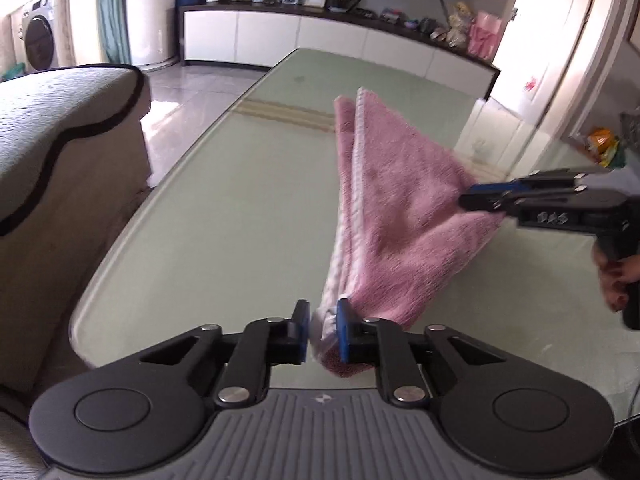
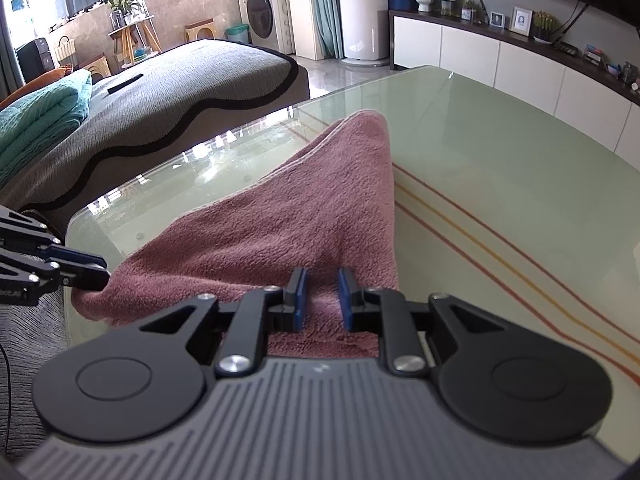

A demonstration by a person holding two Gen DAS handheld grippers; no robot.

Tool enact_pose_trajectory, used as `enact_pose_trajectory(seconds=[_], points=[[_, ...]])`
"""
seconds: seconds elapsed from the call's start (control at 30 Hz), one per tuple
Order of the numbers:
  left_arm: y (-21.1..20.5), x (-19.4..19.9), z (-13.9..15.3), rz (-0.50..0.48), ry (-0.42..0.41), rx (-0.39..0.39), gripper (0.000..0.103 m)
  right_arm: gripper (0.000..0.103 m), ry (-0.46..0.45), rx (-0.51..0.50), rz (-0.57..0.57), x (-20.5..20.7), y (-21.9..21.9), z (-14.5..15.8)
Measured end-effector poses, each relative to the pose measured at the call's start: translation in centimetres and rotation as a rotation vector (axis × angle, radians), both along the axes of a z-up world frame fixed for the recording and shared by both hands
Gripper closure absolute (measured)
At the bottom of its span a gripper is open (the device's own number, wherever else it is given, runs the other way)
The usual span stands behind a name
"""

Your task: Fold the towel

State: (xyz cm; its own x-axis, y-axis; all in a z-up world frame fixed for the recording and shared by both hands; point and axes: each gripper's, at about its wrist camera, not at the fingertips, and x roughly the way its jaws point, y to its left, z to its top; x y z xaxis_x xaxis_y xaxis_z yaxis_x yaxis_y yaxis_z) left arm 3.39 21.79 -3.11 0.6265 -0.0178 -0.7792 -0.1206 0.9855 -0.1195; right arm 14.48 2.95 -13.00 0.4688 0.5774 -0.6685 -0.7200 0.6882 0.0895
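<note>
Left gripper (image 1: 323, 330): your jaws pinch a pink terry towel (image 1: 394, 200) corner.
Right gripper (image 2: 323, 300): nearly closed, clamping the towel's other corner.

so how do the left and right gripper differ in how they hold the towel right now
The left gripper pinches a bunched corner of the pink towel, showing its white trim, while the right gripper holds a broader plain pink fold. The left gripper's jaws stand close together; the right gripper's jaws stand a little wider around thicker cloth. Both have blue pads and hold the towel up over the glass table.
</note>
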Motion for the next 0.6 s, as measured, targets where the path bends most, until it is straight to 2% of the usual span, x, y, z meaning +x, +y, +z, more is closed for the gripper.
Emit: enact_pose_trajectory(seconds=[0.13,0.3,0.37,0.4,0.5,0.6], points=[[0.8,-1.1,0.0,0.011,-0.011,-0.031,0.089,0.085,-0.004,0.000,0.001,0.0,-0.1,-0.1],[1.2,-1.8,1.1,0.033,-0.042,-0.011,0.081,0.084,-0.017,-0.008,0.001,-0.3,0.3,0.1],[1.2,-2.0,1.5,0.036,-0.048,-0.007,0.079,0.078,-0.022,0.006,0.004,-0.5,0.2,0.4],[1.2,-2.1,1.7,0.035,-0.053,-0.003,0.076,0.071,-0.022,0.009,0.006,-0.5,0.2,0.4],[1.4,-2.6,2.4,0.036,-0.067,0.010,0.068,0.070,-0.058,0.085,0.029,-1.3,-0.4,1.9],[1.8,-3.1,3.0,0.044,-0.082,0.010,0.061,0.070,-0.068,0.092,0.065,-1.5,-0.6,3.0]])
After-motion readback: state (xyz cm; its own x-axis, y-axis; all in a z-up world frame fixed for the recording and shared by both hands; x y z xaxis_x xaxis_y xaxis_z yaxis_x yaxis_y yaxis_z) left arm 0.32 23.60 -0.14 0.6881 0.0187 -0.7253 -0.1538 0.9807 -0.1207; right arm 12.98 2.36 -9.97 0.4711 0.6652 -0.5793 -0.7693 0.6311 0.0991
